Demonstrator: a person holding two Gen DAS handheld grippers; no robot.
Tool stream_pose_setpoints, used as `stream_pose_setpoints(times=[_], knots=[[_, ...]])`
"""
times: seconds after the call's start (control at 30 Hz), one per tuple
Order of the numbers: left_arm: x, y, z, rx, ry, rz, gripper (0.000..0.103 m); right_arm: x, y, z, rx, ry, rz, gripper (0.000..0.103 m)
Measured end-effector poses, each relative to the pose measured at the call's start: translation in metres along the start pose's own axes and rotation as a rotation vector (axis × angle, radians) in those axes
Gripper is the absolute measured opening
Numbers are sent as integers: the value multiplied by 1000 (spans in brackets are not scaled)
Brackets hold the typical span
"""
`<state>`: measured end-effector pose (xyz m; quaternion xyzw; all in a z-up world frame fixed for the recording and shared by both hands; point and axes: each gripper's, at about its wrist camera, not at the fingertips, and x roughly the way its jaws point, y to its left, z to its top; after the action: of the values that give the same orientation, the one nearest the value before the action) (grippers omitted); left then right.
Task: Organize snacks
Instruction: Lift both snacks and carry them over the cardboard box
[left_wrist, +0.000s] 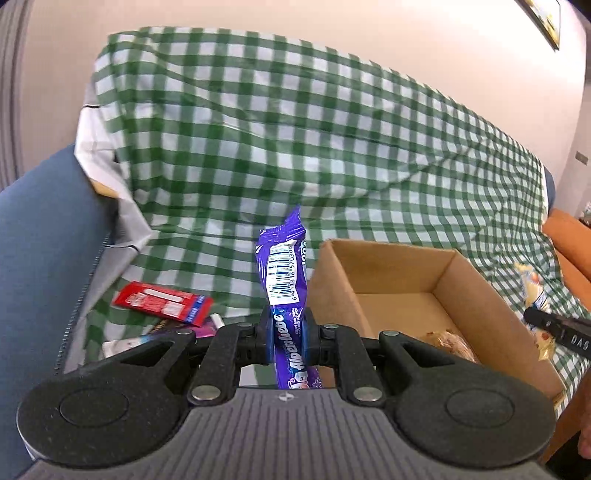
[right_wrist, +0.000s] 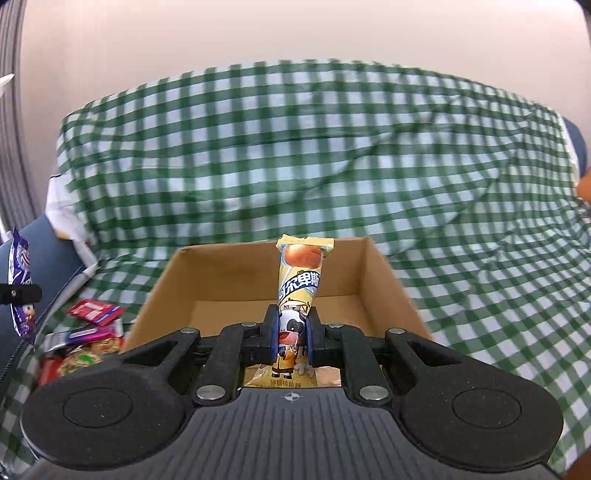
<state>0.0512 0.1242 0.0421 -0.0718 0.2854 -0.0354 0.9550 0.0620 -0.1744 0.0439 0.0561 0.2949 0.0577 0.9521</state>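
Observation:
My left gripper (left_wrist: 287, 334) is shut on a purple Alpenliebe candy packet (left_wrist: 283, 273) that stands upright between the pads, just left of an open cardboard box (left_wrist: 476, 295). A wrapped snack (left_wrist: 454, 343) lies on the box floor. In the right wrist view my right gripper (right_wrist: 291, 332) is shut on a yellow candy packet (right_wrist: 301, 273) with a cow picture, held upright over the near edge of the same cardboard box (right_wrist: 384, 273). The purple packet (right_wrist: 20, 266) and a left gripper finger (right_wrist: 18, 295) show at that view's left edge. The right gripper's finger (left_wrist: 561, 328) enters the left view at far right.
A green-and-white checked cloth (left_wrist: 295, 129) covers the sofa. A red packet (left_wrist: 162, 301) and other loose snacks (right_wrist: 85, 339) lie left of the box. Blue upholstery (left_wrist: 40, 229) rises at left; an orange cushion (left_wrist: 569, 236) sits at right.

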Motion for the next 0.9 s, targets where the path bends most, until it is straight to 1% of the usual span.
stream_pose_setpoints(times=[0.17, 0.27, 0.3, 0.43, 0.57, 0.7, 0.8, 0.9], knots=[[4, -11, -3, 26, -7, -11, 14, -9, -17, -3, 11, -36, -51, 14], [1, -16, -4, 35, -37, -19, 14, -8, -28, -3, 34, -34, -72, 14], [-2, -18, -4, 38, -56, -21, 14, -8, -32, -3, 42, -33, -79, 14], [-17, -31, -6, 69, -179, -33, 14, -5, -40, -3, 63, -34, -100, 14], [-26, -50, -11, 100, -252, -70, 14, -5, -41, -3, 61, -42, -121, 14], [-27, -71, -20, 131, -264, -113, 14, -8, -38, -3, 28, -60, -142, 14], [-23, -90, -28, 180, -253, -138, 14, -9, -34, -3, 11, -65, -147, 14], [-23, -104, -35, 225, -262, -159, 14, -8, -32, -4, 0, -63, -152, 14]])
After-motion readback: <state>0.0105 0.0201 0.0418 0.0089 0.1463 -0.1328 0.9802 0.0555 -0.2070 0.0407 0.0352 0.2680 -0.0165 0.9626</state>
